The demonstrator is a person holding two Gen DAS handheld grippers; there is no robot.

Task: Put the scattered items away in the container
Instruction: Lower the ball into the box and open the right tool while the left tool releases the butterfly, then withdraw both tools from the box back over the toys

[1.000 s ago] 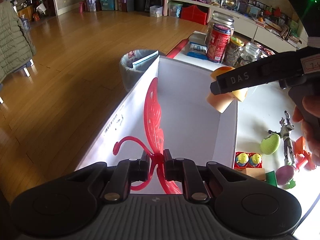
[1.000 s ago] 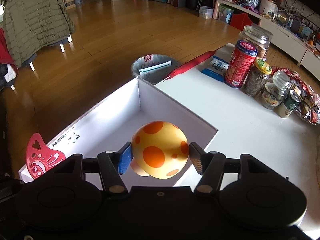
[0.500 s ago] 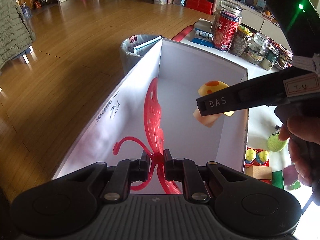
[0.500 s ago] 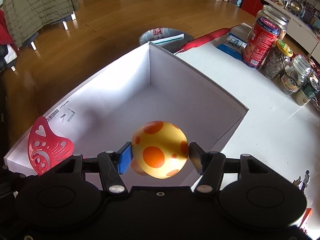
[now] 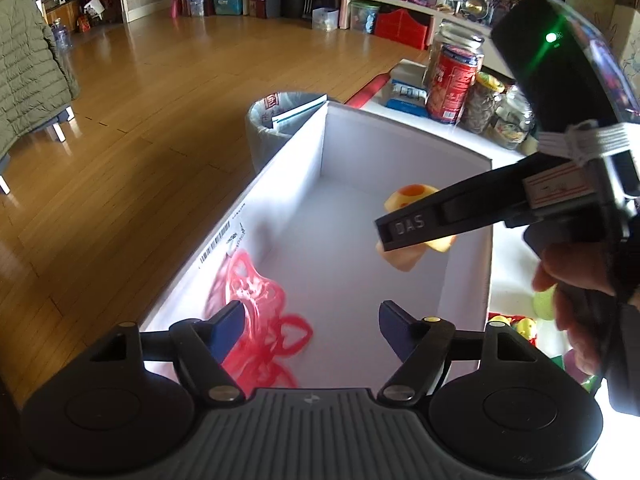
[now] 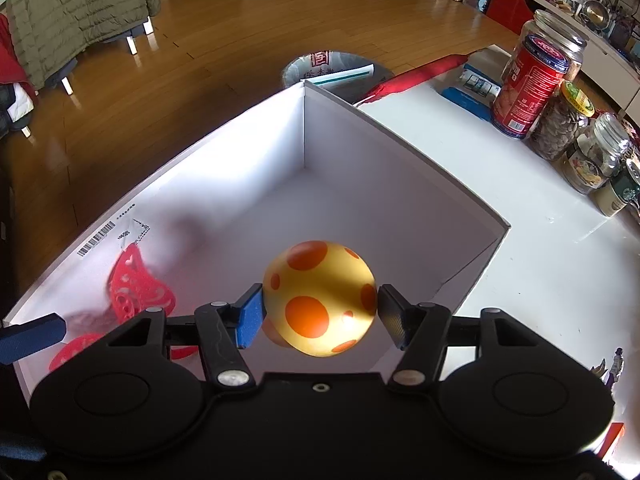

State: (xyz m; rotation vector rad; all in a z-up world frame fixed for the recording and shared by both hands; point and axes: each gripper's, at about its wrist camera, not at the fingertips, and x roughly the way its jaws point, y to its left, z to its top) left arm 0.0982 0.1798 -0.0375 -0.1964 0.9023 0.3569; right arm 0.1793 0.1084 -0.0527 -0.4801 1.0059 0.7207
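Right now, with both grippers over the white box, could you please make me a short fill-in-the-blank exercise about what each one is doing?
1. The right gripper holds a yellow mushroom toy with ____ spots.
2. The left gripper has just been opening; its fingers now hold ____.
3. The red butterfly is inside the ____ box.
4. On the floor beyond the box stands a ____.

Missing words: orange; nothing; white; wastebasket

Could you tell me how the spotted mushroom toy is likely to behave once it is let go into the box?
The mushroom toy has a round, smooth cap, so it will probably roll or tip onto its side. It looks hollow or soft, likely light. The white box has tall walls that should contain it.
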